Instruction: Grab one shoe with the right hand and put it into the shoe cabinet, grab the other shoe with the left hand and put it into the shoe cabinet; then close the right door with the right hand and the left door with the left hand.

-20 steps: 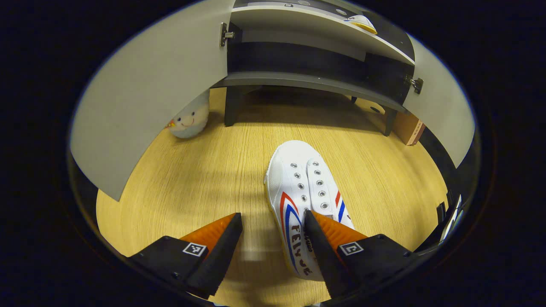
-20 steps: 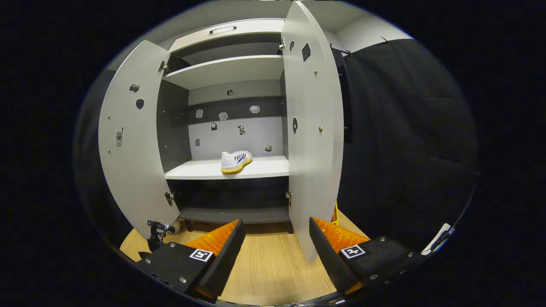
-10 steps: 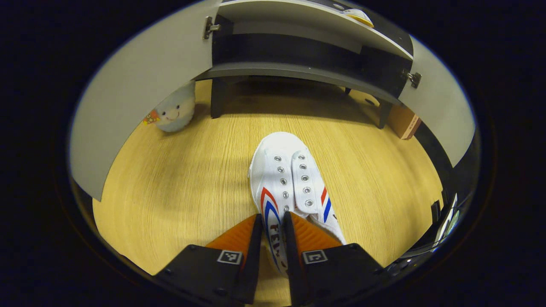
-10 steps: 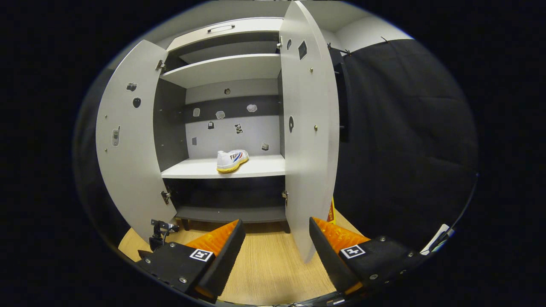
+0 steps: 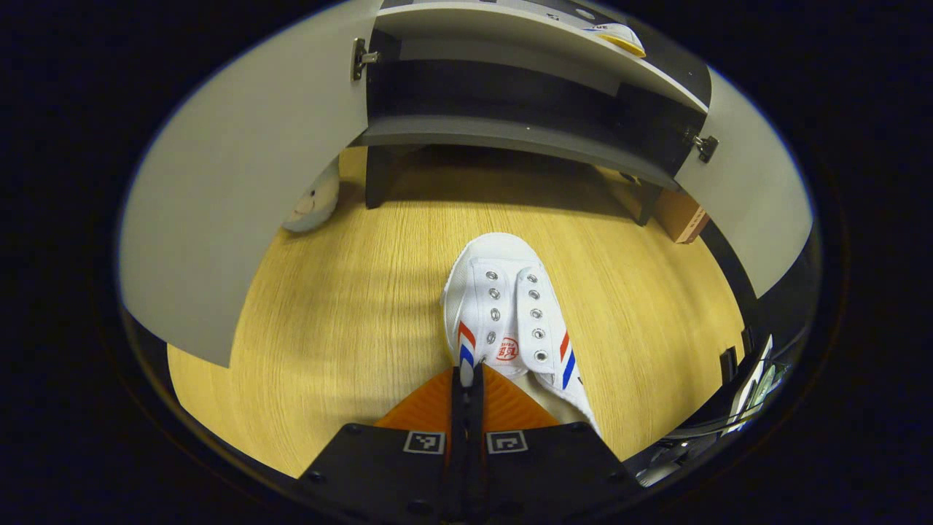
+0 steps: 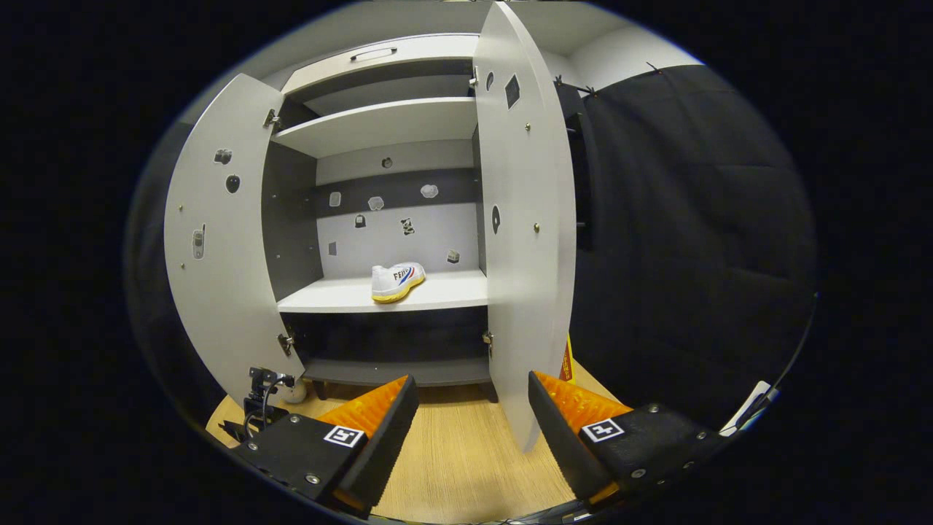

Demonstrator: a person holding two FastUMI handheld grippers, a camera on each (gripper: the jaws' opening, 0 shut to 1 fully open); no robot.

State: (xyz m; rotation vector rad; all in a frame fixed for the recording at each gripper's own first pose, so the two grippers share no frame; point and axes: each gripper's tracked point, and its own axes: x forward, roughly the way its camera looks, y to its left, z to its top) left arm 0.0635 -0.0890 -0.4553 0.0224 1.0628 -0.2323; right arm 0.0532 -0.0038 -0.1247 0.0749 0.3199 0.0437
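The left gripper [image 5: 466,379] is clamped on the collar edge at the heel end of the white canvas shoe [image 5: 506,306], fingers pressed nearly together on the fabric. The shoe sits over the wood floor [image 5: 342,321], long axis running straight ahead of the gripper, toe pointing toward the shoe cabinet [image 5: 510,138]. It is white with metal eyelets, no laces, and red and blue side stripes. The right gripper [image 6: 470,415] hangs with fingers apart and empty, facing the open cabinet, where the other shoe [image 6: 396,281] rests on the middle shelf [image 6: 452,292].
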